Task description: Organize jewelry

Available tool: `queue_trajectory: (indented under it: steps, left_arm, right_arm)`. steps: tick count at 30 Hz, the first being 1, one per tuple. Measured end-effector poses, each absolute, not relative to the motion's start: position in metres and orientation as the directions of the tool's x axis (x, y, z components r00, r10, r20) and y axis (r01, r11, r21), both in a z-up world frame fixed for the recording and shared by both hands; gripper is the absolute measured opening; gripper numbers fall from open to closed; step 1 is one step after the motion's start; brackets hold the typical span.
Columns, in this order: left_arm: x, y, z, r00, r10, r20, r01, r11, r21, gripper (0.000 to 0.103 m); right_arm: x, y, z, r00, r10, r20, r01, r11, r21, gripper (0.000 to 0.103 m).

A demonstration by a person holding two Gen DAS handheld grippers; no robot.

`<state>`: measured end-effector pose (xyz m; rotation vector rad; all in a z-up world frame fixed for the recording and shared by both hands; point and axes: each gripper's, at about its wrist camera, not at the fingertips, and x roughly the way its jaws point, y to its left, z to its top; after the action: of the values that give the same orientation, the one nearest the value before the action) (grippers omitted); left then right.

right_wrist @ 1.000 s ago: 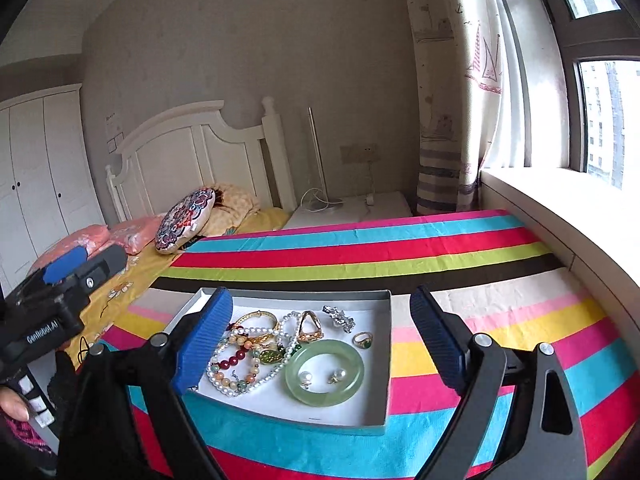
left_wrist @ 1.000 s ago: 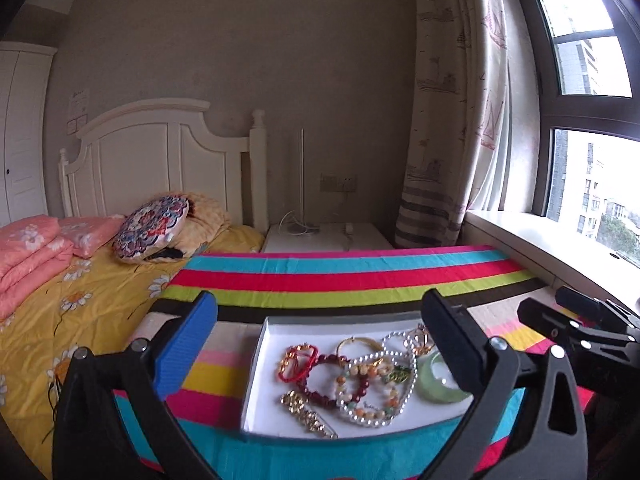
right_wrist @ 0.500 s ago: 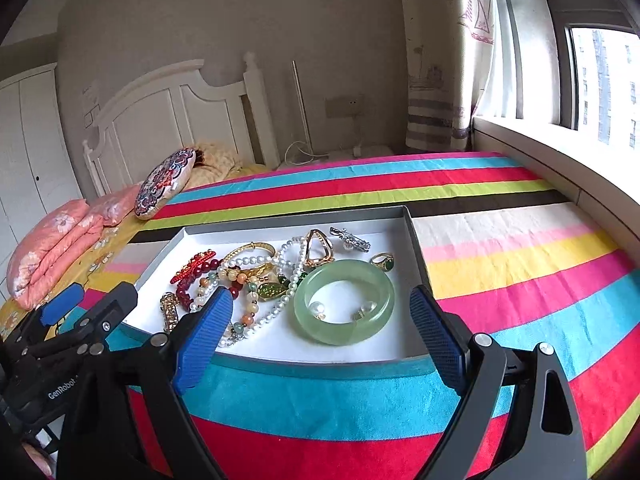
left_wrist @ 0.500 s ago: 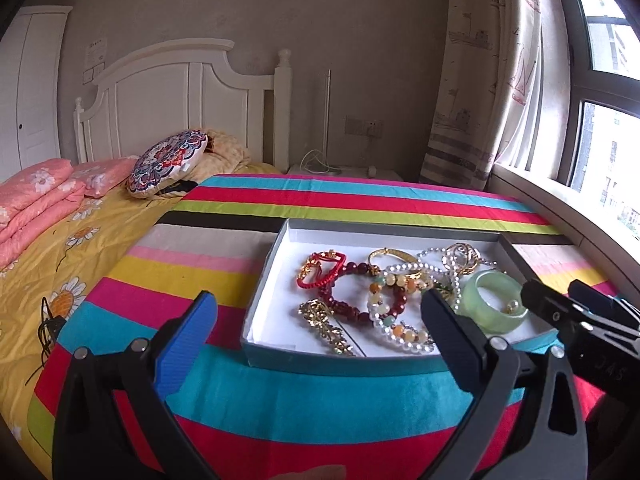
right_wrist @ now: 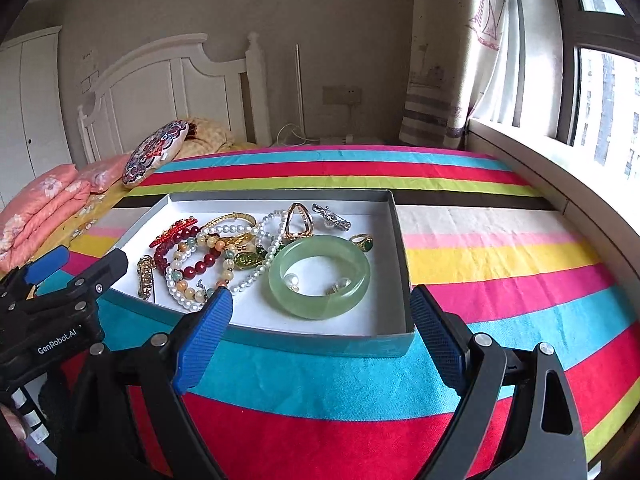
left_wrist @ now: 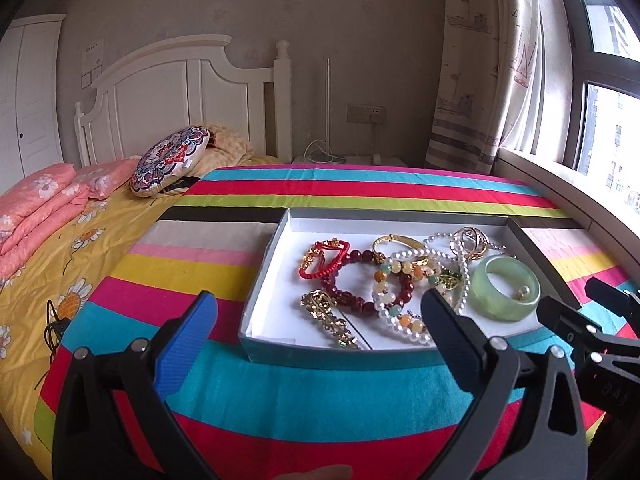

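Observation:
A shallow grey box (left_wrist: 262,288) (right_wrist: 402,256) with a white floor lies on the striped cloth and holds a heap of jewelry. A pale green jade bangle (left_wrist: 505,287) (right_wrist: 319,277) lies at its right with two pearl earrings inside it. To the left are a pearl strand (right_wrist: 266,252), a dark red bead bracelet (left_wrist: 352,302), a red knotted bracelet (left_wrist: 324,258), a gold bangle (left_wrist: 398,244) and a gold clip (left_wrist: 330,320). A green-stone ring (right_wrist: 363,242) lies at the back right. My left gripper (left_wrist: 318,324) and right gripper (right_wrist: 320,322) both hover open just before the box's near wall, holding nothing.
The striped cloth (right_wrist: 500,264) covers a table beside a bed with a yellow sheet (left_wrist: 48,264), pink folded quilts (left_wrist: 36,208) and a patterned round cushion (left_wrist: 170,160). A window sill (right_wrist: 560,176) and curtain (left_wrist: 476,80) run along the right. Bare cloth lies right of the box.
Both grippers have come down and tipped forward, so the box now sits closer and larger in view. Their jaws have stayed wide apart, and the jewelry has not moved.

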<state>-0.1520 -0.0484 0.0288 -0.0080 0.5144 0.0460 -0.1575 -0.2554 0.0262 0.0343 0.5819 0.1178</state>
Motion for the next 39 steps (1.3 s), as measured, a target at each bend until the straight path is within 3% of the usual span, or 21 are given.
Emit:
queue_trajectory:
  steps: [9,39]
  left_arm:
    - [-0.152,-0.048,0.028,0.868,0.035,-0.495,-0.045,0.999,-0.007,0.101]
    - [-0.152,-0.047,0.029,0.87,0.036,-0.492,-0.046,0.999,-0.009,0.101]
  right_arm:
    - [-0.156,-0.264,0.025,0.822,0.174,-0.542,-0.114,0.983,0.143,0.087]
    - [-0.162,-0.252,0.026,0.834,0.162,-0.527,-0.134,0.987,0.091,0.087]
